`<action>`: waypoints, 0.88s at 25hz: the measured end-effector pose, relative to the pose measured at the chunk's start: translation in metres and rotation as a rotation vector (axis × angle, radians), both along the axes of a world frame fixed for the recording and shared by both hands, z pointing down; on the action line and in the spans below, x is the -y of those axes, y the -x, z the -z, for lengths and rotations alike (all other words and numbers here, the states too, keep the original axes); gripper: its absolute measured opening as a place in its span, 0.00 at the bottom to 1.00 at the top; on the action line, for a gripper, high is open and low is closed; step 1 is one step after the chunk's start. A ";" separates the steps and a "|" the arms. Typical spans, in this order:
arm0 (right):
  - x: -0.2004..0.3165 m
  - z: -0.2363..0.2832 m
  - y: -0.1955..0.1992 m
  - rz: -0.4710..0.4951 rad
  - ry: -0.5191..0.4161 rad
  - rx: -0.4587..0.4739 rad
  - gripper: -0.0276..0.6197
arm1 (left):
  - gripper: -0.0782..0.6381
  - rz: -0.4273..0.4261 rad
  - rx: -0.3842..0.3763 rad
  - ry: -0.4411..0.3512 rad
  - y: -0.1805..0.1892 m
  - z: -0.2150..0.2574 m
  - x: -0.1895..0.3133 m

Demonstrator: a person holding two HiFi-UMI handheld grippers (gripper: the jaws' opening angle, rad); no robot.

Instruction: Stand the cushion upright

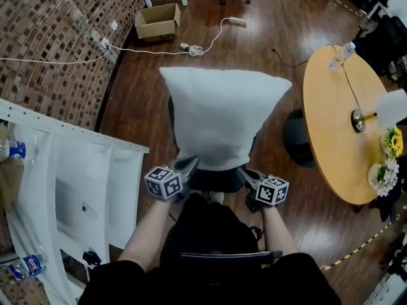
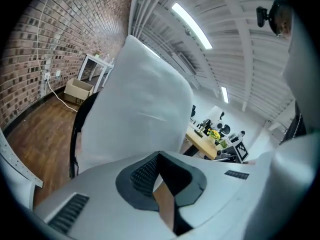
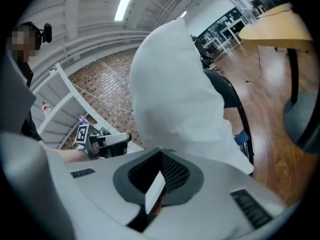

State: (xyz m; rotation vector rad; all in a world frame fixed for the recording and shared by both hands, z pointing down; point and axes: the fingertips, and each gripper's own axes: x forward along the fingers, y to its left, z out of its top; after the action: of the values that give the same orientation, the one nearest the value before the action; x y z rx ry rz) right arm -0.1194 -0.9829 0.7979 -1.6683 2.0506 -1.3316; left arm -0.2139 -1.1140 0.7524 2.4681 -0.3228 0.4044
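Cushion stood upright on the chair in head view, with left gripper and right gripper at its two lower corners | left gripper view: jaws closed together, gripping nothing; cushion rose just beyond the tips, against the black backrest | right gripper view: jaws likewise closed and empty; cushion just ahead.

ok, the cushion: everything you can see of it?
The cushion is plain white, soft-looking fabric, plump, roughly square with pointed top corners. It stands upright on a dark chair, wider at the top. The left gripper and right gripper are shut on its two bottom corners.
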 end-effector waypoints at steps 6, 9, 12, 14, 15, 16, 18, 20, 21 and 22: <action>-0.011 0.048 0.014 0.085 -0.068 -0.147 0.04 | 0.12 0.028 -0.073 -0.093 0.013 0.046 -0.019; -0.022 0.072 0.015 0.073 -0.090 -0.208 0.04 | 0.12 0.053 -0.126 -0.154 0.027 0.078 -0.013; -0.032 0.105 0.016 0.018 -0.146 -0.243 0.04 | 0.12 0.039 -0.189 -0.209 0.037 0.112 -0.013; -0.034 0.129 0.008 -0.043 -0.195 -0.264 0.04 | 0.12 0.026 -0.239 -0.265 0.038 0.139 -0.009; -0.035 0.142 0.005 -0.082 -0.220 -0.266 0.04 | 0.12 0.025 -0.262 -0.292 0.042 0.152 -0.008; -0.036 0.155 0.005 -0.125 -0.247 -0.252 0.04 | 0.12 0.029 -0.282 -0.317 0.048 0.165 -0.008; -0.042 0.174 0.014 -0.216 -0.313 -0.174 0.04 | 0.12 0.045 -0.312 -0.364 0.071 0.187 -0.012; -0.049 0.195 0.029 -0.299 -0.408 -0.050 0.04 | 0.12 0.070 -0.339 -0.405 0.100 0.204 -0.016; -0.054 0.204 0.038 -0.331 -0.454 0.010 0.04 | 0.12 0.083 -0.355 -0.418 0.115 0.211 -0.018; -0.059 0.211 0.047 -0.353 -0.489 0.048 0.04 | 0.12 0.095 -0.371 -0.430 0.130 0.218 -0.020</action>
State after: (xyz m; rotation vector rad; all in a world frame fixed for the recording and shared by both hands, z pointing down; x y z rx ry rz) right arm -0.1666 -0.9244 0.5869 -1.6413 1.7555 -0.6822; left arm -0.3443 -1.0937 0.5341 2.8586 -0.3991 -0.1870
